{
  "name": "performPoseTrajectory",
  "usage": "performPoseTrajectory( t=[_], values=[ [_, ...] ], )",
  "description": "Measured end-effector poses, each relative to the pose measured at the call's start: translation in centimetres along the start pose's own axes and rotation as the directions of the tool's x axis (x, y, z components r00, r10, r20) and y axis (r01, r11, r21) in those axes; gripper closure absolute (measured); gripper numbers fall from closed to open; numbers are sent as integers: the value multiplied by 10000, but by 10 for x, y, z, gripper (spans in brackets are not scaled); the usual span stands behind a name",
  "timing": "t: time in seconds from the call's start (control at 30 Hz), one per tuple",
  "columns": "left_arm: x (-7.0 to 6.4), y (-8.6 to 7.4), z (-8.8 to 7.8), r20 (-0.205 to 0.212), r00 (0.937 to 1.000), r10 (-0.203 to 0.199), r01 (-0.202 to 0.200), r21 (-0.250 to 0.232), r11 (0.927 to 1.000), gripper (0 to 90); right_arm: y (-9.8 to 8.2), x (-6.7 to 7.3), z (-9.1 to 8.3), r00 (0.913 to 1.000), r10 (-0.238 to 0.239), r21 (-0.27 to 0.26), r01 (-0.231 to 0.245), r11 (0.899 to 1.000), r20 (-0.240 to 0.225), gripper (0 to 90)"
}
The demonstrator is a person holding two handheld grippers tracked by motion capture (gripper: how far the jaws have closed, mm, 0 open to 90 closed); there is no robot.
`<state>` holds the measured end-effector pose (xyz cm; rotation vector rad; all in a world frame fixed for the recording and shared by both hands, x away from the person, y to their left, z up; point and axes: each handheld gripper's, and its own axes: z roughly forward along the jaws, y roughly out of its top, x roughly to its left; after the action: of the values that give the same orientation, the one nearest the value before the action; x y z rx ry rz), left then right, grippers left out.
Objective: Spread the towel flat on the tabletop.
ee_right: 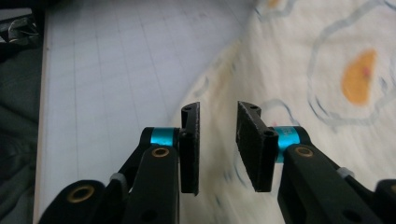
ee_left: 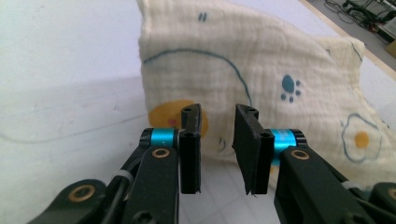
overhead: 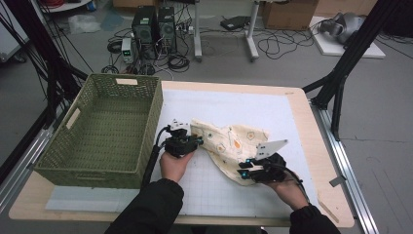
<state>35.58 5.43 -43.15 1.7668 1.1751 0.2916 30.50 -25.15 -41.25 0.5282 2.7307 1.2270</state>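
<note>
Cream muslin cloth printed with fried eggs and blue paw marks lies rumpled on the white gridded mat, just right of the olive-green woven basket, and both of the person's hands are working at it. The left gripper sits at the cloth's left corner; the left gripper view has its 2 black jaws parted with a clear gap, the fabric standing up just beyond the tips and nothing pinched between the pads. The right gripper is at the lower right edge, its jaws likewise apart over the cloth with no fold caught. With 1 gripper at each end, the setup looks aimed at taking opposite edges, probably to spread or fold the cloth, and the basket beside it looks like the place it will go.
</note>
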Motion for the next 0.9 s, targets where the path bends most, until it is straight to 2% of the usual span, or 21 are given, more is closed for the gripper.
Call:
performPoseTrajectory(
  t=[0.1,0.17,0.27,0.33,0.37,0.43,0.47,0.57,0.63,0.73,0.83,0.9],
  values=[
    [3,-4,-1,-35,10000,-86,86,93,9999,685,15,9,20,9995,-301,266,302,9992,-29,676],
    [4,-6,-1,-73,9999,-103,105,193,9998,668,23,14,34,9977,-650,588,639,9962,176,670],
    [4,-6,0,-4,10000,-92,92,135,9999,664,29,13,51,9969,-713,1046,675,9922,328,673],
    [3,-6,1,97,9999,-64,63,86,9999,682,29,12,60,9966,-676,1371,607,9887,463,711],
    [3,-6,2,141,9999,-55,53,116,9999,714,29,10,64,9962,-724,1563,642,9856,474,733],
    [2,-7,4,197,9998,-16,13,136,9999,829,29,8,64,9962,-715,1495,634,9867,493,853],
    [2,-7,4,237,9997,37,-40,141,9999,871,29,7,63,9961,-748,1498,669,9865,476,867],
    [0,-6,5,312,9994,121,-124,87,9999,893,28,8,60,9978,-658,1407,652,9879,0,876],
    [-1,-4,4,311,9995,104,-103,-52,9999,893,28,11,53,9950,-858,1019,906,9907,-508,876],
    [-2,0,4,283,9996,84,-78,-187,9998,893,28,19,42,9866,-1067,724,1161,9906,-1235,876],
    [-4,3,6,294,9995,112,-106,-215,9997,893,24,25,31,9775,-1242,580,1358,9890,-1704,877],
    [-5,5,7,302,9994,179,-174,-157,9997,892,18,26,22,9664,-1254,423,1382,9895,-2242,876]
  ],
)
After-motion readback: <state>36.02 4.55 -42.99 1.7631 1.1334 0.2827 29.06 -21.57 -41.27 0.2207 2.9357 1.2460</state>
